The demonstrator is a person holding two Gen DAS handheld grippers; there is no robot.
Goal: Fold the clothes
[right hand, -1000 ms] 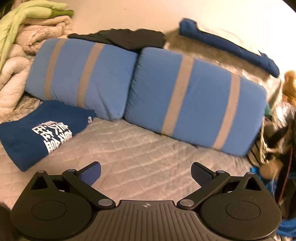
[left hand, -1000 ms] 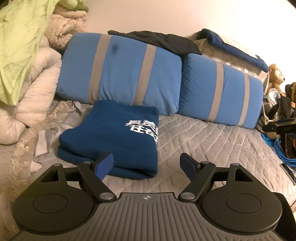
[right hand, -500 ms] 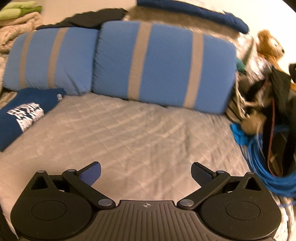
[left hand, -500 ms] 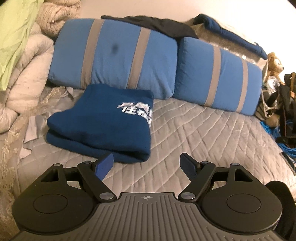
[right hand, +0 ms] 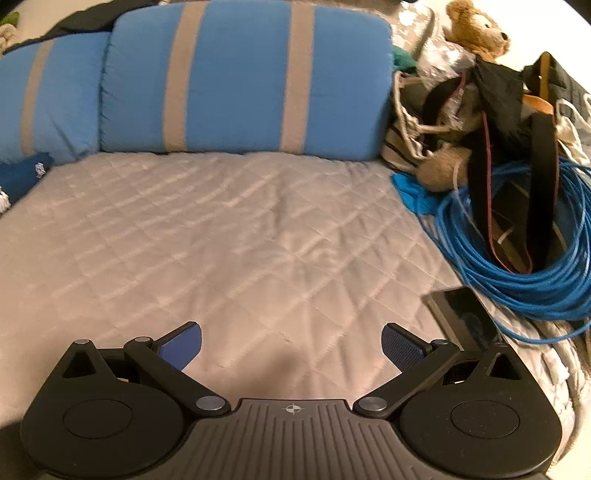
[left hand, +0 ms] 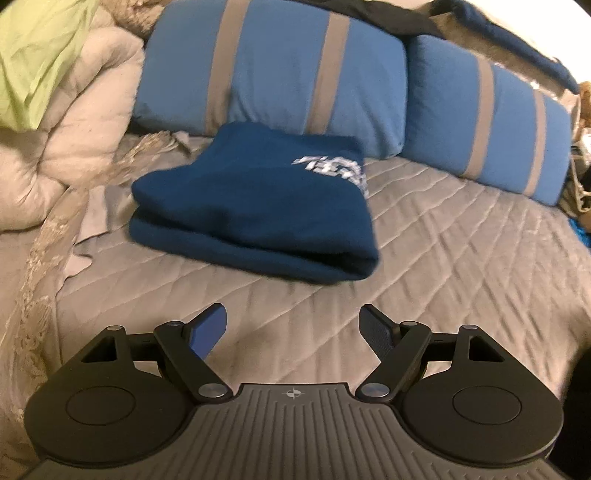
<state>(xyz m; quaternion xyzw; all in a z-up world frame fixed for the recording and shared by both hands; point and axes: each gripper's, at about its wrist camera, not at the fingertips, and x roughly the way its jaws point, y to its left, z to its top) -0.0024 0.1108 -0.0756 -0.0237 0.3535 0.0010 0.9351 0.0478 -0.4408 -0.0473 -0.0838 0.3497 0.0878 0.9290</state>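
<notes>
since the navy shirt [left hand: 255, 206] already lies folded on the quilt [left hand: 461, 266] against the left pillow [left hand: 273, 70], the sensible move is fetching another garment without nudging it. it looks thick, squarely stacked, white print uppermost. left gripper [left hand: 293, 330] and right gripper [right hand: 291, 349] gape wide, both empty.

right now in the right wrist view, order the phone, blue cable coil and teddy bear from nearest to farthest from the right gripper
1. Phone, flat on the quilt just right of the right gripper.
2. Blue cable coil, farther right, behind the phone.
3. Teddy bear, top right, atop the clutter.
</notes>
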